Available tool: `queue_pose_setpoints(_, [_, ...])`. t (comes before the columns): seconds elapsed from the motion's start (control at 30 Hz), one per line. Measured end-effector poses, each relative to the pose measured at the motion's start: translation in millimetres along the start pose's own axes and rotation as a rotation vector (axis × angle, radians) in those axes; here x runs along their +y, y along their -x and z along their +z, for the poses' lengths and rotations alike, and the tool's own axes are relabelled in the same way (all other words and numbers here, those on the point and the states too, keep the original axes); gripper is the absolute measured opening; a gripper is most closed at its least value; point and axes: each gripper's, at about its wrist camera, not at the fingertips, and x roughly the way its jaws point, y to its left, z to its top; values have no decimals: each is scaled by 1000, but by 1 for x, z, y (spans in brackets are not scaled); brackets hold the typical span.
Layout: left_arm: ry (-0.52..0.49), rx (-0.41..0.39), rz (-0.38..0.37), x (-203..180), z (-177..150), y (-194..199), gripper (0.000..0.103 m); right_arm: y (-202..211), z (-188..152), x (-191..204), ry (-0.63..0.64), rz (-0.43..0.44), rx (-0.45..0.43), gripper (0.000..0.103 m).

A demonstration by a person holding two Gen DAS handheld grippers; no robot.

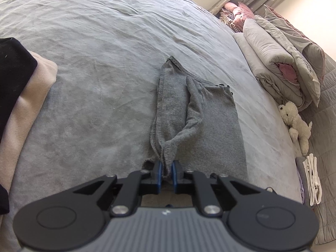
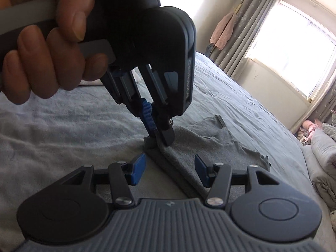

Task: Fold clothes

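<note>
The left gripper [image 1: 167, 171] is pinching the near corner of the half-folded grey knit garment [image 1: 212, 113] on the grey bedsheet [image 1: 94, 63], while the right gripper [image 2: 170, 169] (jaws spread, empty) is lining up on the adjoining edge, likely needing its own pinch before the next fold

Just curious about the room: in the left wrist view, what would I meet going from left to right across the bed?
Black garment → beige cloth → grey garment pinched in the left gripper → rolled grey duvet → white stuffed toy.
</note>
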Motion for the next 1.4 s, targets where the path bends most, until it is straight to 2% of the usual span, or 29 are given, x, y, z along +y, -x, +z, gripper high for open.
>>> queue_pose_setpoints(0.17, [-2, -4, 9, 0, 0, -1, 5, -11, -2, -3, -3, -7, 17, 53])
queue_pose_setpoints(0.3, [-25, -29, 28, -2, 0, 3, 4, -11, 1, 4, 58, -34, 11, 52])
queue_pose_setpoints(0.8, [-48, -12, 70, 3, -5, 1, 4, -8, -5, 4, 145, -67, -12, 51])
queue_pose_setpoints(1.03, [-39, -1, 71, 7, -5, -1, 4, -3, -7, -1, 156, -63, -19, 51])
queue_pose_setpoints(1.13, [-22, 4, 70, 7, -5, -2, 4, 0, -7, 0, 189, -74, -19, 51])
queue_pose_setpoints(1.3, [11, -9, 23, 5, -1, 10, 4, 7, -7, -5, 264, -78, 3, 51])
queue_pose_setpoints(1.4, [20, -1, 31, 6, -2, 8, 4, 8, -7, -7, 299, -78, 18, 51])
